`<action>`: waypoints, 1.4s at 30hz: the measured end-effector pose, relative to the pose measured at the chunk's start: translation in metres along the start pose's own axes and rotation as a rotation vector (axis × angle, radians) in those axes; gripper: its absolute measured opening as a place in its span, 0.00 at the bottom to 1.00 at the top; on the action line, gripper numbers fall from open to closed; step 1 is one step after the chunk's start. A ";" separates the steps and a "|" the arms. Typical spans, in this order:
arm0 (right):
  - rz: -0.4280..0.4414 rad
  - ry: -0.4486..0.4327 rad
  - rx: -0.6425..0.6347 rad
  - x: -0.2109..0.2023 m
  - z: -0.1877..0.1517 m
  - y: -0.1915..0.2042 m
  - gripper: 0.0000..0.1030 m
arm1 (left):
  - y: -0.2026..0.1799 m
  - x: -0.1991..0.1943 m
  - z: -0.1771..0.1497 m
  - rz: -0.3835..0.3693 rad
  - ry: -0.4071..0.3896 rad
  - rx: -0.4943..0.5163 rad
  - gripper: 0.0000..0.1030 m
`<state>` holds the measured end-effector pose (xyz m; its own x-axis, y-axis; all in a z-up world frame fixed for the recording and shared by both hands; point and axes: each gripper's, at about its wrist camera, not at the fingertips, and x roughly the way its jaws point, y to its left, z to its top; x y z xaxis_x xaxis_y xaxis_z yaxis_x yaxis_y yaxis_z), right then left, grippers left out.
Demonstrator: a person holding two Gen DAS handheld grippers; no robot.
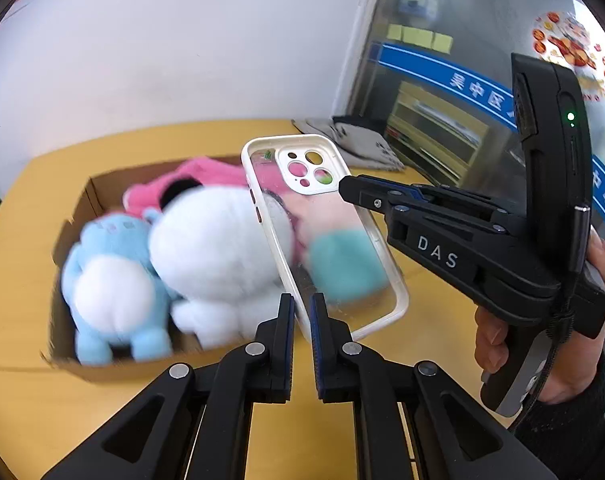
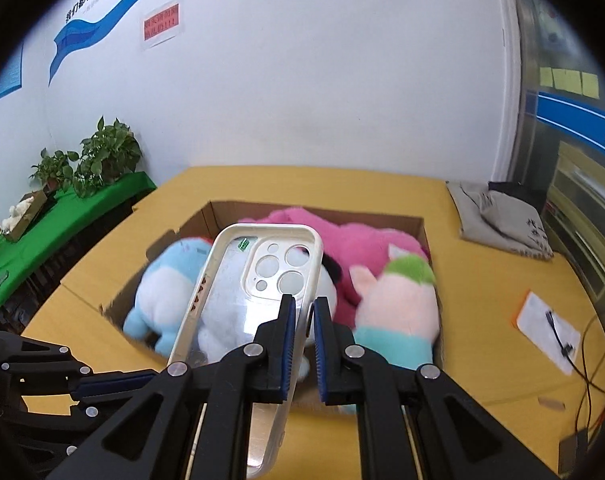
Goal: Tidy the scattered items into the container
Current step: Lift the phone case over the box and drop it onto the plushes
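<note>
A clear phone case with a white rim (image 1: 322, 232) is held in the air above a cardboard box (image 1: 68, 344) on the yellow table. My left gripper (image 1: 302, 312) is shut on its lower edge. My right gripper (image 1: 348, 190) comes in from the right and grips the case's edge by the camera cutout; in the right wrist view it (image 2: 304, 316) is shut on the case (image 2: 238, 300). The box (image 2: 222, 210) holds a blue plush (image 1: 110, 280), a white plush (image 1: 218, 252), a pink plush (image 2: 342, 240) and a pink-and-teal plush (image 2: 398, 312).
A folded grey cloth (image 2: 498, 216) lies at the table's far right corner. A white card with a cable (image 2: 546, 320) lies at the right. Potted plants (image 2: 90, 160) stand on a green-covered shelf at the left. A wall is behind the table.
</note>
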<state>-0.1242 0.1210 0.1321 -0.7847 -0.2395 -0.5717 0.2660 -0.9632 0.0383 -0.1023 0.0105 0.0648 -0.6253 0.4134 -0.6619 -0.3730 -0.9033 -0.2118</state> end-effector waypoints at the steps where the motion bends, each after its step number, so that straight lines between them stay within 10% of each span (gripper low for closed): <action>1: 0.005 -0.004 -0.003 0.008 0.009 0.001 0.08 | 0.006 0.001 0.007 0.003 -0.005 -0.005 0.07; 14: -0.004 0.068 0.027 0.130 0.076 -0.029 0.08 | 0.063 0.093 0.097 0.007 0.080 -0.076 0.07; 27: -0.013 0.232 0.073 0.199 0.041 -0.052 0.09 | 0.070 0.130 0.100 0.052 0.159 -0.085 0.11; 29: 0.001 0.209 0.089 0.189 0.042 -0.052 0.13 | 0.070 0.123 0.100 0.063 0.149 -0.096 0.29; 30: 0.008 0.198 0.094 0.183 0.043 -0.052 0.28 | 0.071 0.118 0.099 0.061 0.145 -0.100 0.48; 33: 0.022 0.138 0.116 0.155 0.043 -0.053 0.75 | 0.069 0.096 0.093 0.082 0.111 -0.085 0.61; 42: -0.008 0.047 0.115 0.059 0.009 -0.033 0.76 | 0.061 0.016 0.036 0.224 -0.031 -0.025 0.92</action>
<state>-0.1843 0.1376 0.1047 -0.7588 -0.2279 -0.6102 0.1914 -0.9734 0.1256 -0.1596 -0.0337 0.0676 -0.7116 0.2052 -0.6720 -0.2054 -0.9754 -0.0803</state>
